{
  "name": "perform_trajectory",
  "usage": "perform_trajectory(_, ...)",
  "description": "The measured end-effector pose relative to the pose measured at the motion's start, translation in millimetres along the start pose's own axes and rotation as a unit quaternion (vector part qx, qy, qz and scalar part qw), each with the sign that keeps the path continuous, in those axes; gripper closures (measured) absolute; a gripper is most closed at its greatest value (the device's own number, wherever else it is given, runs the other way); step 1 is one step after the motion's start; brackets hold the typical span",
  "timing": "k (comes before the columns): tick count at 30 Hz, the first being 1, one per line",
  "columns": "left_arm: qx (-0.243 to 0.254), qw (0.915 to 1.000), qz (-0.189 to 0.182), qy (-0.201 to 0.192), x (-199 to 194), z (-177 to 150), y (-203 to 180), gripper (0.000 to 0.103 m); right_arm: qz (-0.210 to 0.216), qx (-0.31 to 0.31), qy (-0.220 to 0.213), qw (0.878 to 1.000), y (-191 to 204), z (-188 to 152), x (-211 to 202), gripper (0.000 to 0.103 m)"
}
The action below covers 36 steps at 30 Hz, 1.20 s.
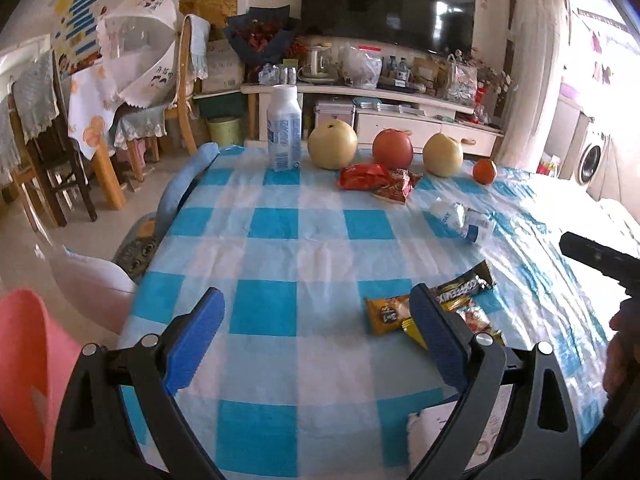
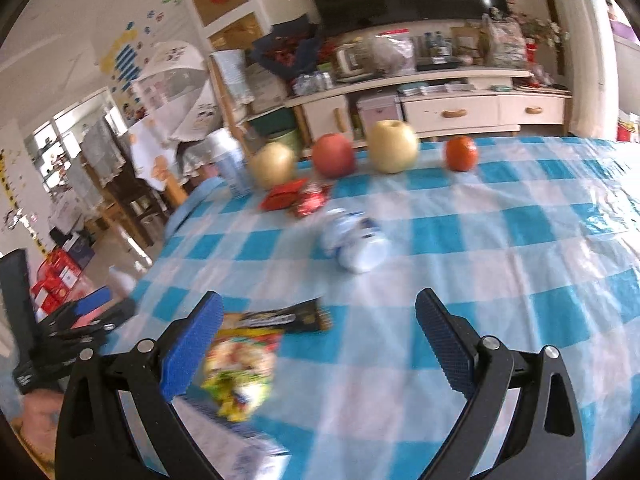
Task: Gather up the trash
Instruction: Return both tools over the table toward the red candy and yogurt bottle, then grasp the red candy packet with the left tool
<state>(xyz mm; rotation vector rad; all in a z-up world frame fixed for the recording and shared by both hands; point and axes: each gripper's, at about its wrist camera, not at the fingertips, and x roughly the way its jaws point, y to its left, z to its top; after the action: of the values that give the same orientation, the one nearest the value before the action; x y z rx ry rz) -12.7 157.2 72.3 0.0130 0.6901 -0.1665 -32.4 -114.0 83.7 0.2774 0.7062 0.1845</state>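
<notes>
A blue-and-white checked tablecloth [image 1: 280, 232] covers the table. My left gripper [image 1: 318, 334] hovers open over it, nothing between its fingers. Just right of it lie an orange snack packet [image 1: 386, 314] and a black coffee wrapper [image 1: 464, 286]. A crushed white bottle [image 1: 460, 220] lies further right, red wrappers [image 1: 376, 180] sit near the fruit. My right gripper [image 2: 320, 340] is open too. A colourful snack bag [image 2: 240, 364] lies by its left finger, with the black wrapper [image 2: 288, 318] beyond and the crushed bottle [image 2: 356, 240] ahead.
An upright white bottle [image 1: 284, 132], two yellow pears [image 1: 332, 146], a red apple [image 1: 392, 148] and an orange [image 1: 484, 171] line the far edge. A pink bin [image 1: 24, 368] stands at the left below the table. Chairs and a TV cabinet lie beyond.
</notes>
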Motion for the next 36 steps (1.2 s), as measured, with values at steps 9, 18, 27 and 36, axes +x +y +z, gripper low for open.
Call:
perform_trajectory(9, 0.011, 0.9988, 0.04, 0.026, 16.5, 8.6, -16.2, 0.009, -0.005, -0.031, 0.027, 0.999, -22.7, 20.4, 42.5, 0.007)
perform_trajectory(18, -0.005, 0.9982, 0.047, 0.037, 50.0, 46.8, -36.0, 0.009, -0.015, -0.096, 0.075, 0.992, -17.4, 34.2, 105.7, 0.007)
perform_trajectory(27, -0.105, 0.9926, -0.02, 0.058, 142.8, 117.1, -55.4, 0.009, -0.015, -0.118, 0.092, 0.989, -25.3, 44.8, 129.9, 0.007)
perform_trajectory(36, -0.208, 0.9733, 0.004, 0.096, 231.4, 141.3, -51.3, 0.009, 0.003, -0.092, 0.096, 0.991, -39.6, 47.7, 128.1, 0.007)
